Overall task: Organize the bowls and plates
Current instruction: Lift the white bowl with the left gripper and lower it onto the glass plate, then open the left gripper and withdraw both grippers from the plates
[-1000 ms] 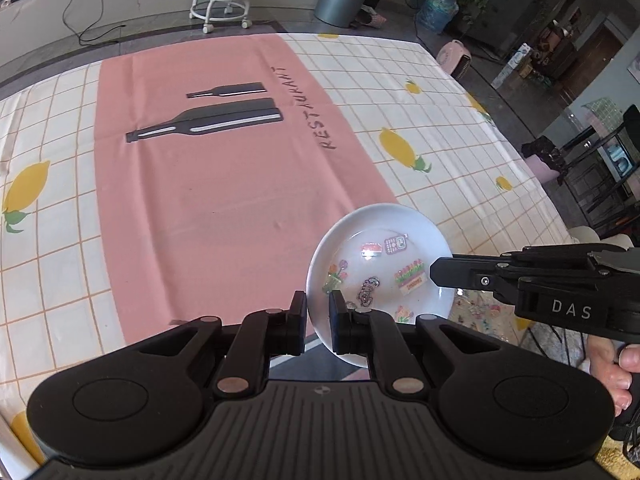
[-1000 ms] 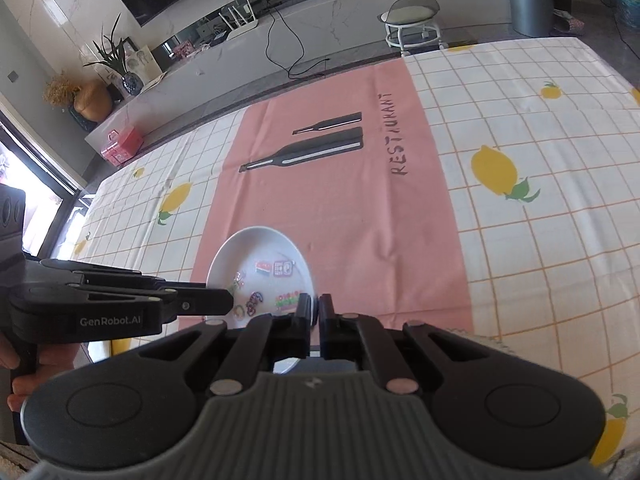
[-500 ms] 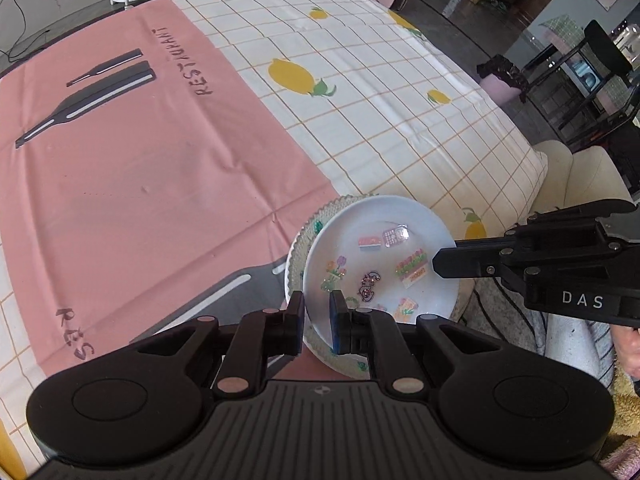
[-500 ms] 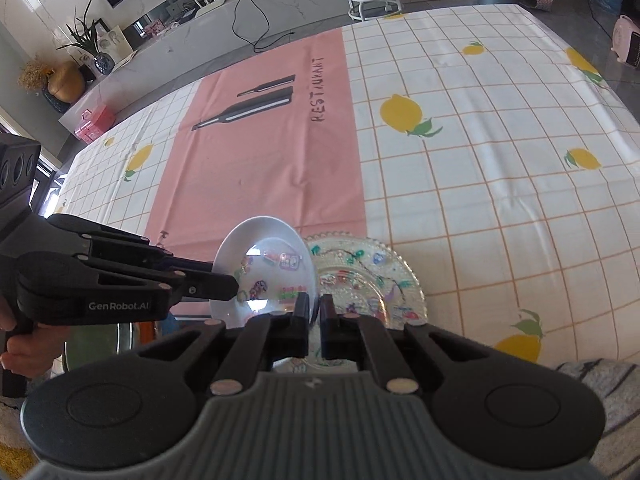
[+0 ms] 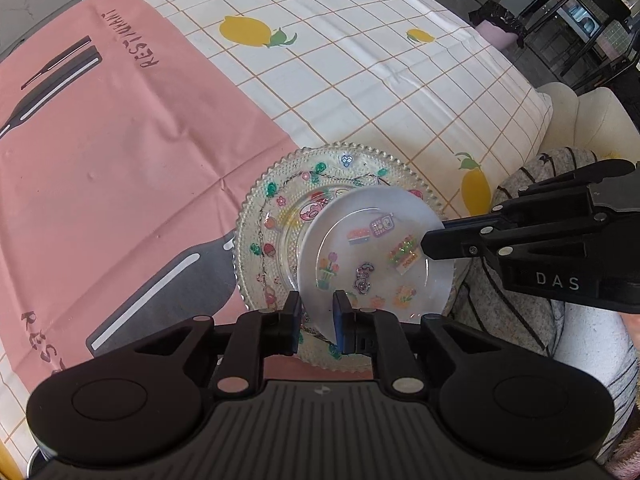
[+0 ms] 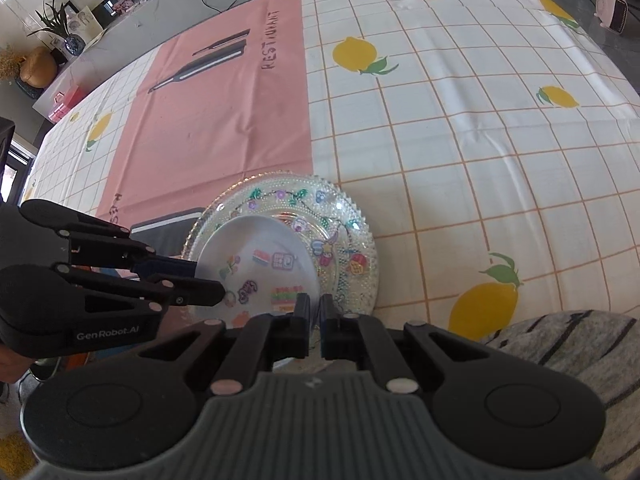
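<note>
Two grippers at one white plate (image 5: pixel 372 248), above a beaded glass plate (image 5: pixel 260 216) near the 5 o'clock corner of the tablecloth (image 5: pixel 360 80).

Left gripper (image 5: pixel 317 314): meets the rim at 7 o'clock in the left wrist view; jaws just opening, fingers slightly apart, rim between them and close against the right-hand pad only.

Right gripper (image 6: pixel 316 316): fingers together, clamped on the thin rim at 5 o'clock in its own view; reaches in from 3 o'clock in the left wrist view.

White plate: round, so no long axis; extends toward 1 o'clock from the left fingers and 11 o'clock from the right fingers. Overlaps the glass plate off-centre, toward 4 o'clock, past its rim there. Contact between the two plates: cannot tell.

Likely next: shift toward 10 o'clock to centre it, then release by the right gripper, now the only firm hold.
</note>
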Demonstrator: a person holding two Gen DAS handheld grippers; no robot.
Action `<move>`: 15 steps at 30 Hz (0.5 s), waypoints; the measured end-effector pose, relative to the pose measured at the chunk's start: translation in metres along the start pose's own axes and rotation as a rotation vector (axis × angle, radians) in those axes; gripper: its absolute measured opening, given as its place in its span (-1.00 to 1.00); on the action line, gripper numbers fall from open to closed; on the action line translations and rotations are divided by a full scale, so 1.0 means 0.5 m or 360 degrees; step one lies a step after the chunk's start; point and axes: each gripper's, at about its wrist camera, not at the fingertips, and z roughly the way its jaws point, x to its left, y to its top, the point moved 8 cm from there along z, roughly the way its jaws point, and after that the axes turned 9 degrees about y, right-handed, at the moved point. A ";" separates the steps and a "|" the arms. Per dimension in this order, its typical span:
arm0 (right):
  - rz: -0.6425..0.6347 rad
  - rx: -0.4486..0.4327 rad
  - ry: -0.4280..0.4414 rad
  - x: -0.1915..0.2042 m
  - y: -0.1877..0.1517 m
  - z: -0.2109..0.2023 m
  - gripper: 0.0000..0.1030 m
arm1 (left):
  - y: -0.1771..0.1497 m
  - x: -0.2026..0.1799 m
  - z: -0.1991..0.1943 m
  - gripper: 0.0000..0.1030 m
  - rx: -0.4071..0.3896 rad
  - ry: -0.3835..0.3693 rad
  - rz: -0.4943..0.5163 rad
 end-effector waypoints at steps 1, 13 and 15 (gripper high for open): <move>0.0005 0.0006 0.0002 -0.002 0.000 0.002 -0.96 | 0.001 0.000 0.001 -0.67 -0.0003 0.0009 0.0001; -0.0014 0.0014 -0.0026 -0.002 0.004 0.007 -0.95 | 0.005 -0.008 0.001 -0.61 -0.0055 0.0086 0.0045; -0.0015 0.0010 -0.0031 -0.003 0.009 0.009 -0.95 | 0.008 -0.007 0.001 -0.60 -0.0066 0.0109 0.0027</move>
